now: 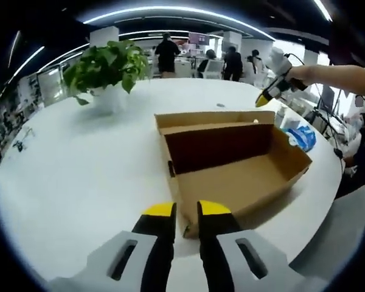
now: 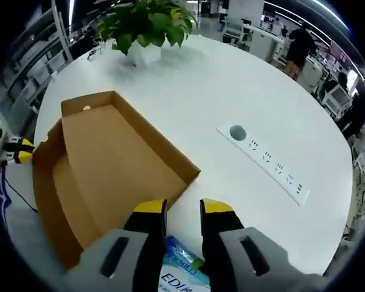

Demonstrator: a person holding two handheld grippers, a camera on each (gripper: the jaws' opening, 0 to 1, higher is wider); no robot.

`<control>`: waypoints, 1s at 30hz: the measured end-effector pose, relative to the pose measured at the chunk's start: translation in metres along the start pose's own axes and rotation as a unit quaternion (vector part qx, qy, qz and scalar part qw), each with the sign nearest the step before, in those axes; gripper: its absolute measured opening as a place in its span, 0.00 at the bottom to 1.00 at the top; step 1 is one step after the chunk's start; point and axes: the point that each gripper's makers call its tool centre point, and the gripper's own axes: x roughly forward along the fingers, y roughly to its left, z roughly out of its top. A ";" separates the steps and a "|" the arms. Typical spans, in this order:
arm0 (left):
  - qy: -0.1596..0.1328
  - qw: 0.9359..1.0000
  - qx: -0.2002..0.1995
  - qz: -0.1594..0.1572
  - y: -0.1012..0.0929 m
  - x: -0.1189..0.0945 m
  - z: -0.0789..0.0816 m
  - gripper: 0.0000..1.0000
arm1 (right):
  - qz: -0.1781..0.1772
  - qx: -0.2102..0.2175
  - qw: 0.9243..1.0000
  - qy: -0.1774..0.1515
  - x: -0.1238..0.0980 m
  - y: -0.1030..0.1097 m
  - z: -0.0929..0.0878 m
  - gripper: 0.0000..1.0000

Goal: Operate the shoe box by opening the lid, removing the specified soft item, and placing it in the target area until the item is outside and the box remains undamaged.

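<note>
The brown cardboard shoe box [image 1: 231,176] lies open on the white round table [image 1: 79,164], and its inside shows bare cardboard. My left gripper [image 1: 187,210] hovers open at the box's near corner with nothing between its yellow tips. A soft blue-and-white pack [image 1: 301,137] lies on the table outside the box, on its right. In the right gripper view the pack [image 2: 181,274] shows lettering and sits below my right gripper [image 2: 184,210], which is open and holds nothing. The box [image 2: 109,164] is just beyond it. A person's arm holds the right gripper [image 1: 271,91] above the box's far right corner.
A leafy plant in a white pot [image 1: 109,67] stands on the far side of the table, also seen as the plant [image 2: 149,24]. A socket strip [image 2: 264,155] is set into the tabletop right of the box. Several people and desks fill the room behind.
</note>
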 end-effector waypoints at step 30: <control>0.020 1.000 -0.023 -0.007 0.004 0.005 -0.010 0.02 | 0.039 0.160 0.986 0.006 0.033 0.018 -0.011 0.07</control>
